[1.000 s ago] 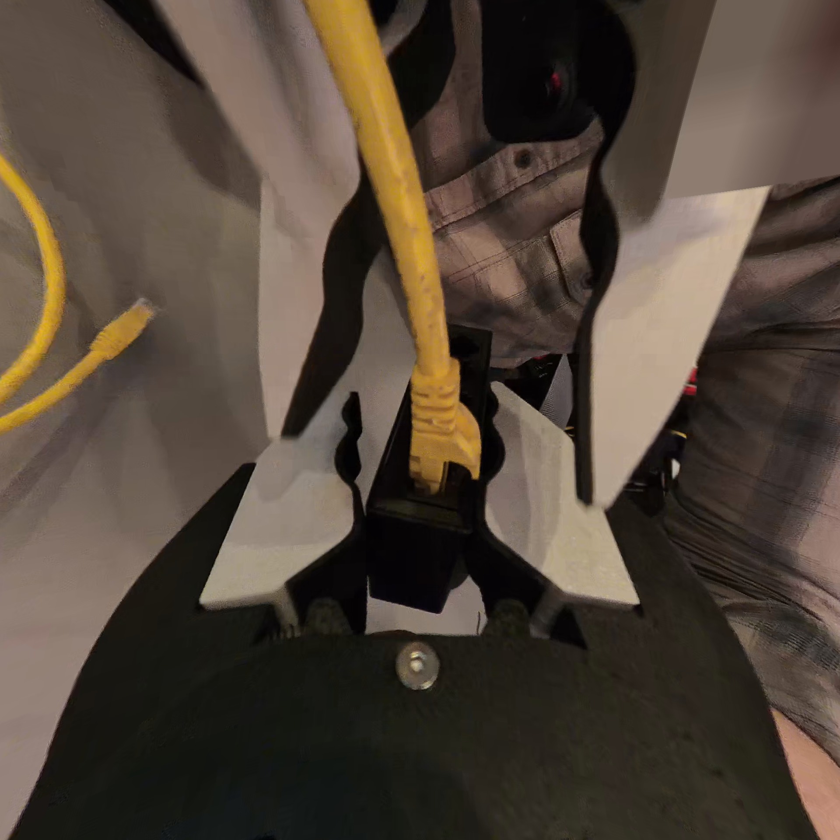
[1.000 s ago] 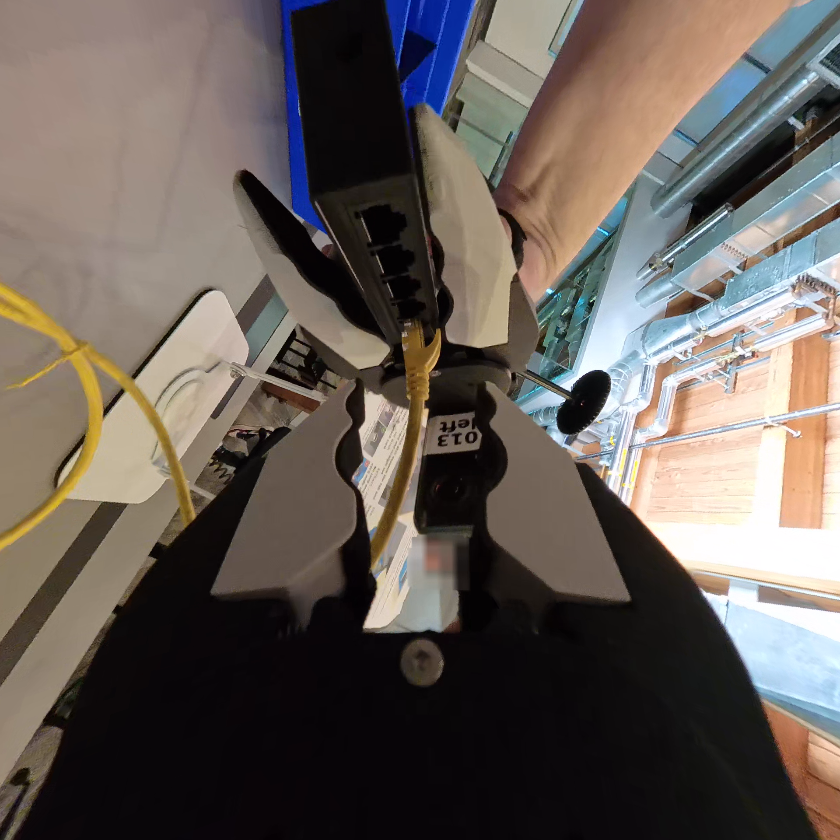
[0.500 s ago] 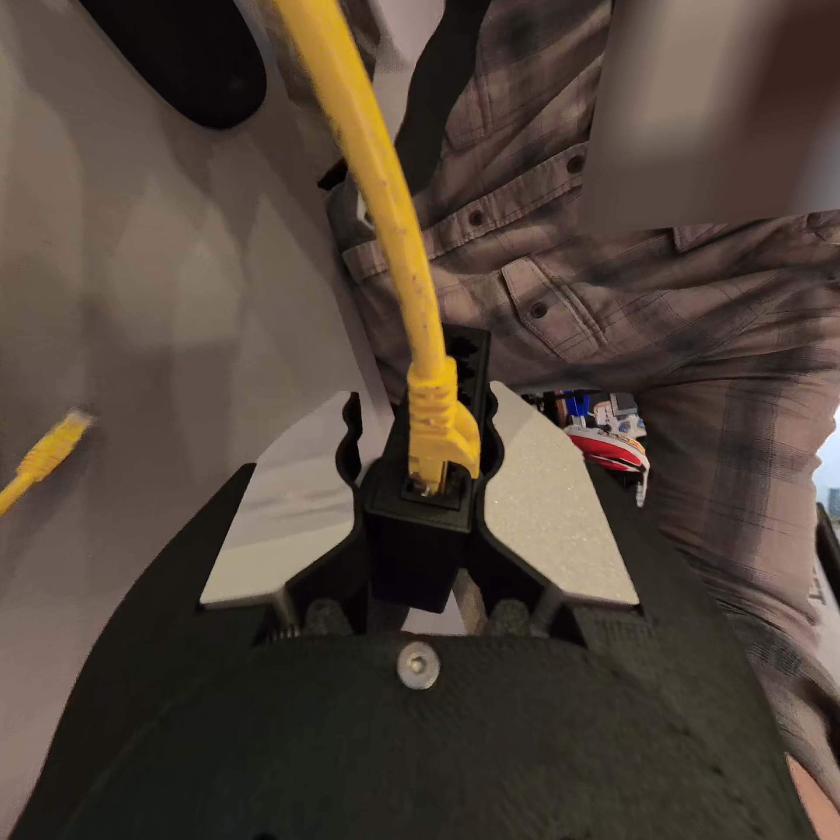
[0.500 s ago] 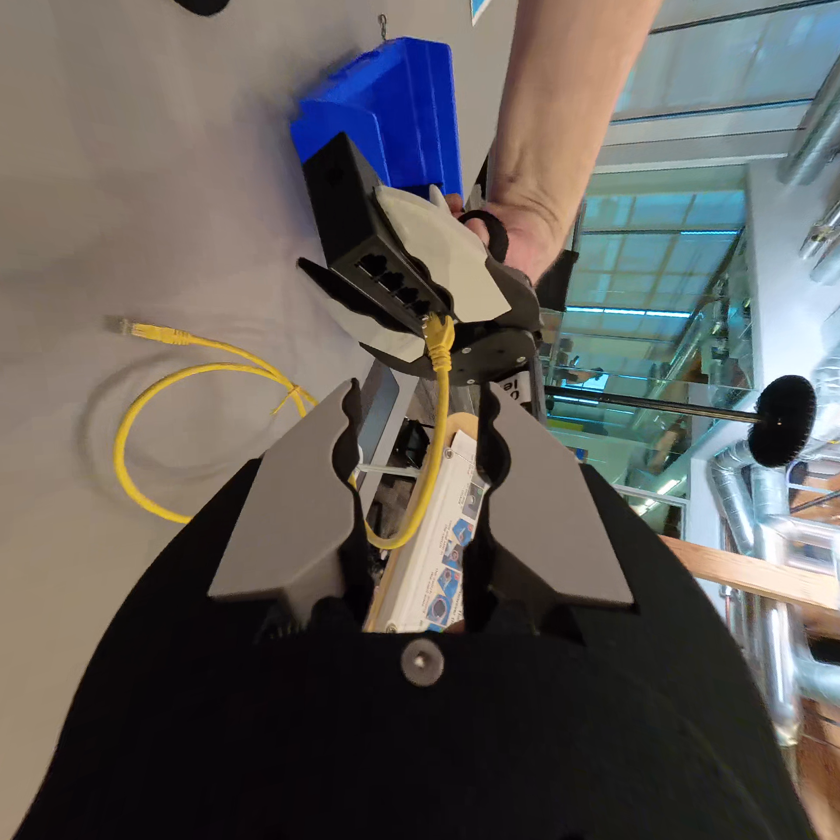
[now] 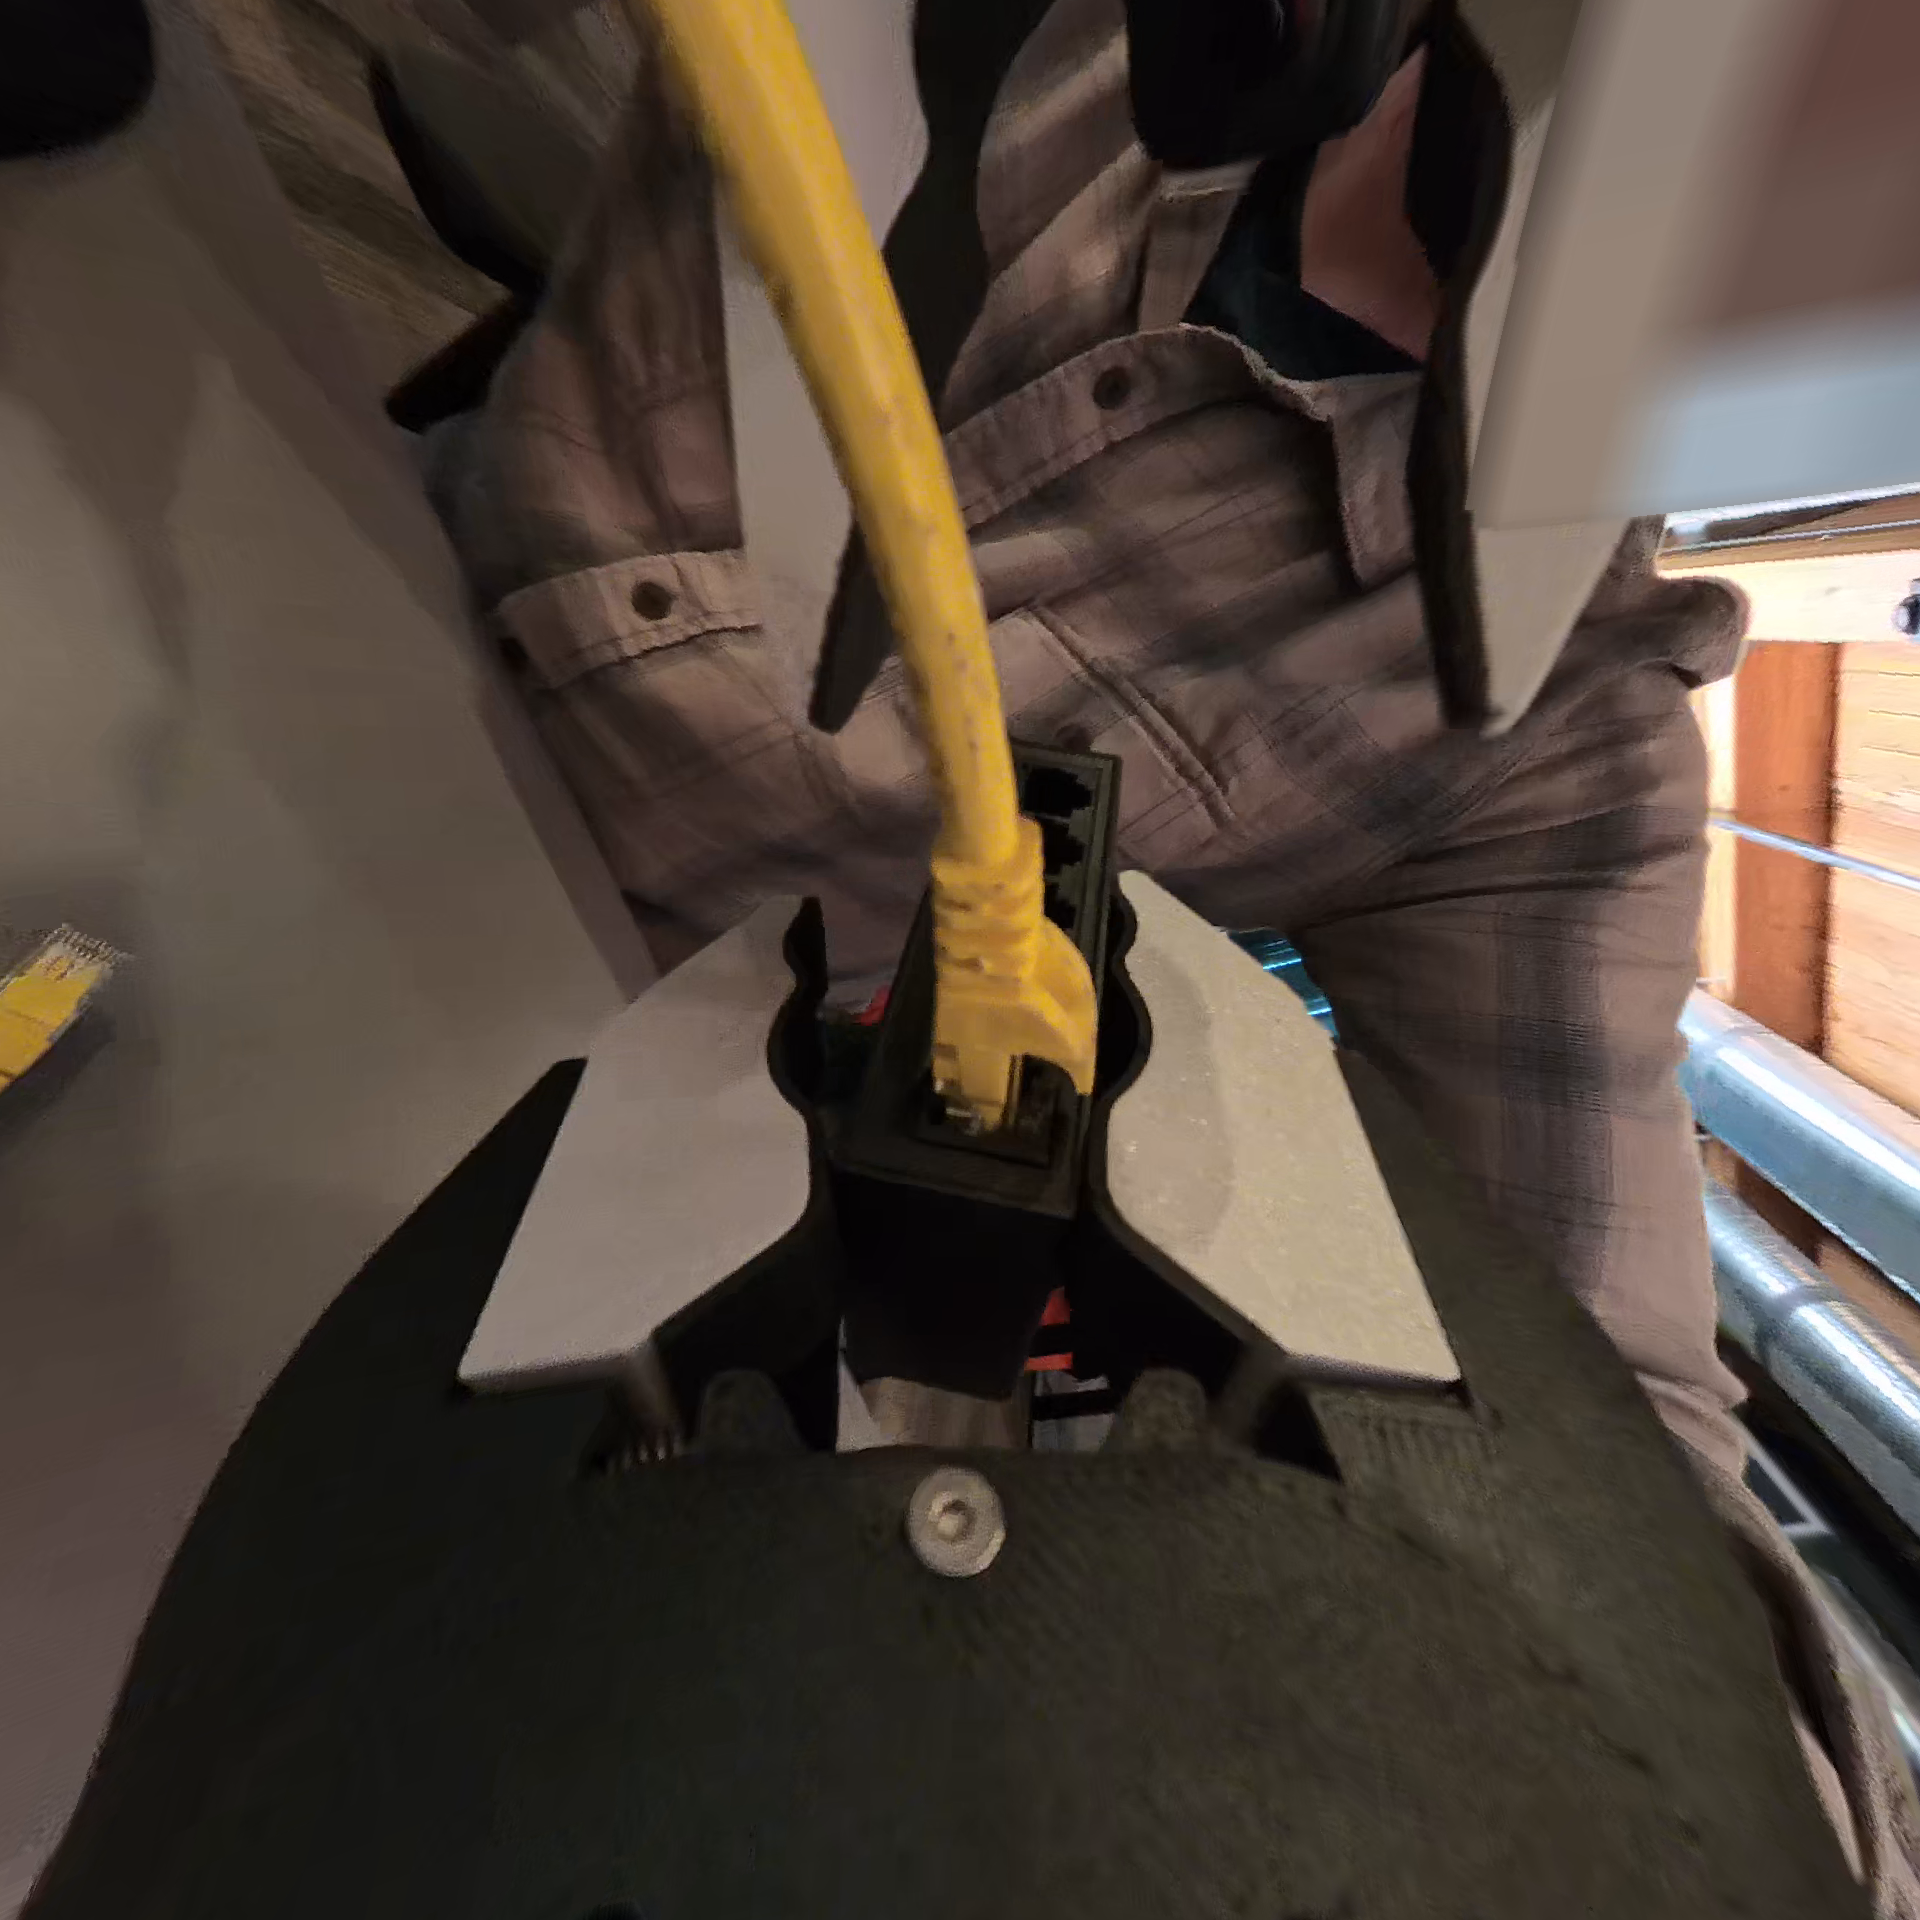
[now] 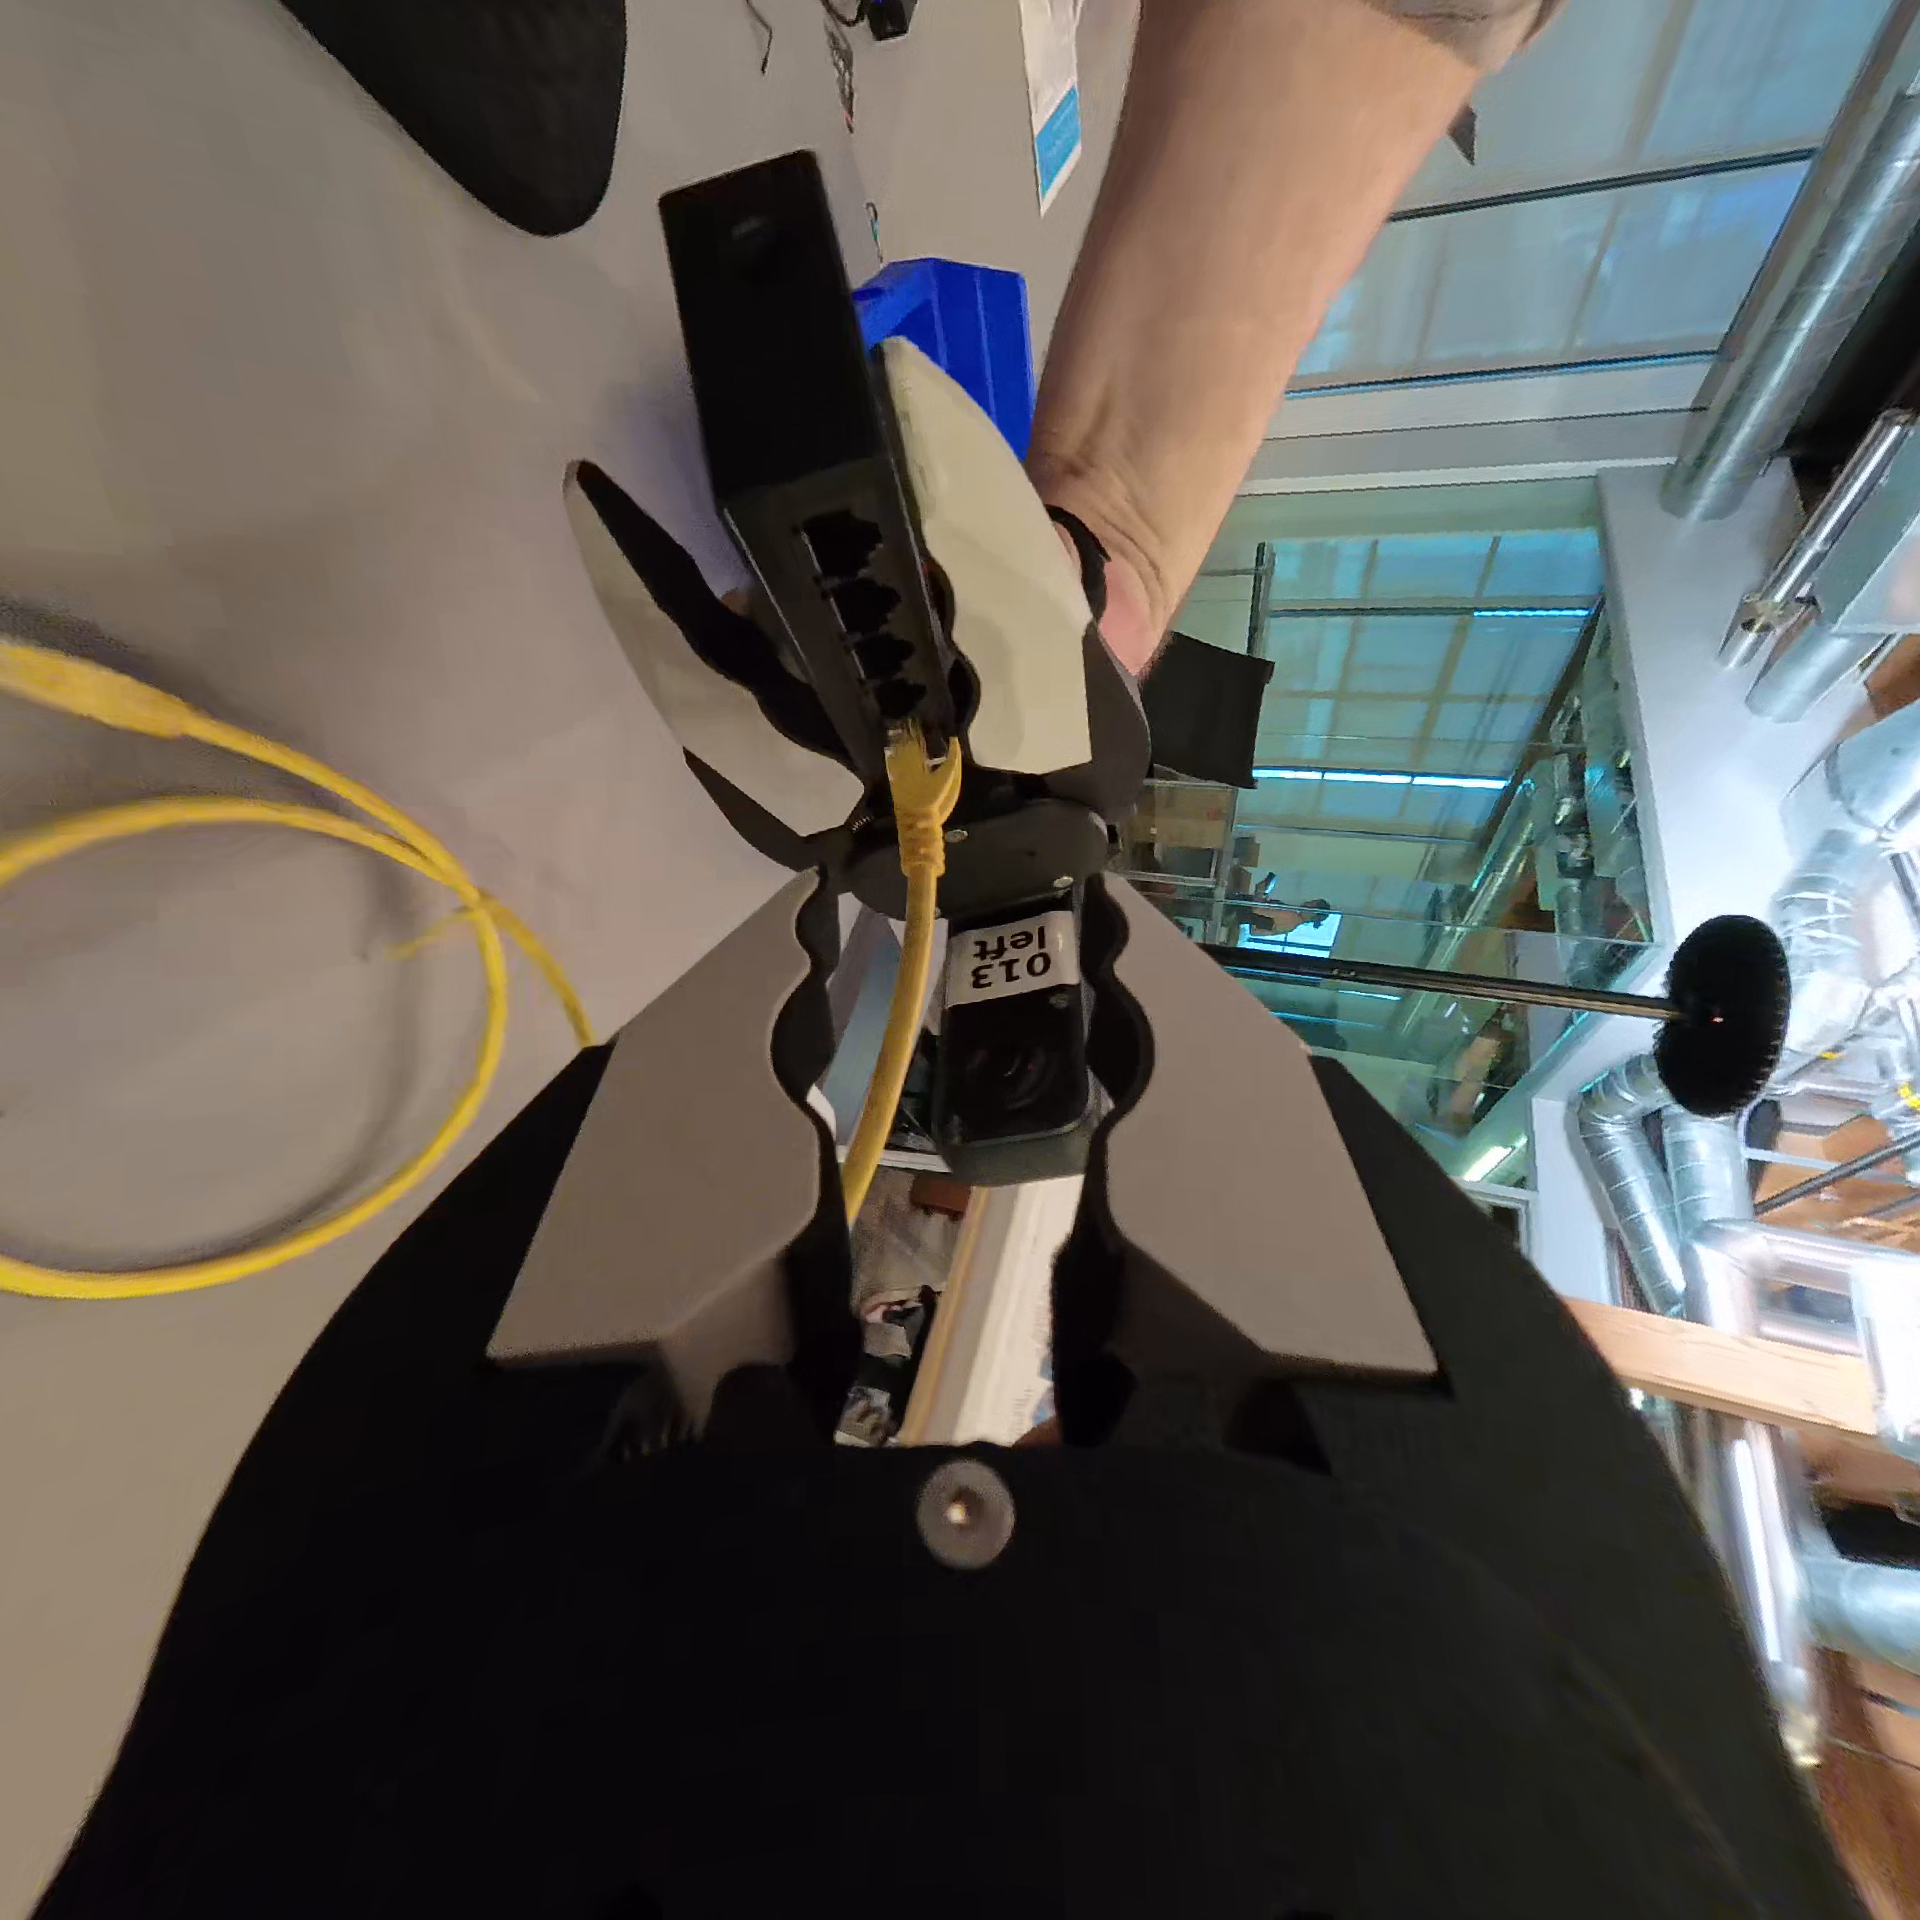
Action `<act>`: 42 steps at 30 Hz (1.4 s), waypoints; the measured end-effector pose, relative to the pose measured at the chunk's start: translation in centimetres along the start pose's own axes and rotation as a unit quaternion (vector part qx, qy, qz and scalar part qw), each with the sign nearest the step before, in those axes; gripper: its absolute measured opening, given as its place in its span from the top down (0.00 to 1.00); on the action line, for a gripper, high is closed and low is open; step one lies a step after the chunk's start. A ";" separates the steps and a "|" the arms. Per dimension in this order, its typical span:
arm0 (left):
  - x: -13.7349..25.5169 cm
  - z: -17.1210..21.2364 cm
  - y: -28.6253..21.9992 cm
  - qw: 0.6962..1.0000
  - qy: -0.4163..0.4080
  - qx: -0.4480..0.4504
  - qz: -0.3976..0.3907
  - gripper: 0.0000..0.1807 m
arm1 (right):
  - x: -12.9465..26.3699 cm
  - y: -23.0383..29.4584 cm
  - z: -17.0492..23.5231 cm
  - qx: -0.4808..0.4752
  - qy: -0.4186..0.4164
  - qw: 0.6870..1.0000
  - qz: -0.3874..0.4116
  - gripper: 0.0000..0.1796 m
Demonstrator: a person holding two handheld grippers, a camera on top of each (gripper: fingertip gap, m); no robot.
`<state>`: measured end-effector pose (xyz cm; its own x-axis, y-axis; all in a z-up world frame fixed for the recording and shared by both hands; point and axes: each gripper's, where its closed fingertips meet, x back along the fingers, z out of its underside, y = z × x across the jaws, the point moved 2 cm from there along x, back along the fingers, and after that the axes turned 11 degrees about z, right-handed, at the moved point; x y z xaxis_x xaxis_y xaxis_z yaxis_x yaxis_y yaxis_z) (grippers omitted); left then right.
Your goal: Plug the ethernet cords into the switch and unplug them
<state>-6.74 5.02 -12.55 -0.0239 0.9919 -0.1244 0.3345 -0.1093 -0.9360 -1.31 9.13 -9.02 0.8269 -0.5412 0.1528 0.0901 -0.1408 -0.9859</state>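
Switch [image 5: 961, 1174] sits clamped between left tongs [image 5: 961, 1049], narrow on its black body, held up off the counter. Yellow plug [image 5: 997, 997] is seated in the nearest port, three empty ports [image 5: 1060, 831] beyond it, cord [image 5: 883, 416] arching up and away. A second loose plug [image 5: 47, 987] lies on the counter [image 5: 208, 727] at far left.

Right wrist view: right tongs [image 6: 961, 997] stand part open, gripping nothing; cord [image 6: 894, 1039] runs through the gap without clear contact. Switch [image 6: 779, 343] and seated plug [image 6: 920, 779] lie just ahead, spare cord loop [image 6: 312, 831] on the counter [image 6: 260, 416].

For unplugging, probably best: right tongs close on the plug boot, not the cord, pressing the latch tab, then pull straight along the port axis while the left tongs brace the switch. Tugging the cord risks a snagged latch.
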 end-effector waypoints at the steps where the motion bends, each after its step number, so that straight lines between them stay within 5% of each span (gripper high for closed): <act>1: 0.0 -0.1 -0.4 1.000 -0.004 0.007 0.005 0.72 | -0.2 -0.2 -0.2 0.008 -0.004 1.000 -0.003 0.75; 7: -0.2 0.9 -3.3 0.995 0.033 0.097 -0.007 0.72 | -1.1 -0.9 -3.1 0.001 -0.067 0.995 -0.079 0.76; 15: -0.3 0.2 -7.8 0.977 0.068 0.199 -0.038 0.73 | -2.3 -3.8 -3.0 0.017 -0.073 0.997 0.016 0.76; 23: -0.6 -1.9 -8.9 0.973 0.078 0.213 -0.044 0.73 | -0.6 -6.8 -2.5 0.036 -0.070 0.988 0.135 0.78; 42: -0.5 -2.8 -9.2 0.973 0.083 0.211 -0.039 0.73 | -0.5 -7.2 -1.2 0.041 -0.050 0.986 0.153 0.90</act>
<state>-7.14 5.70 -2.92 0.1300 0.9912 -0.0249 -0.0796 -0.0146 -0.9967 -2.99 9.41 -1.93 0.8725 -0.4628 -0.1566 -0.1319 0.0856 -0.9876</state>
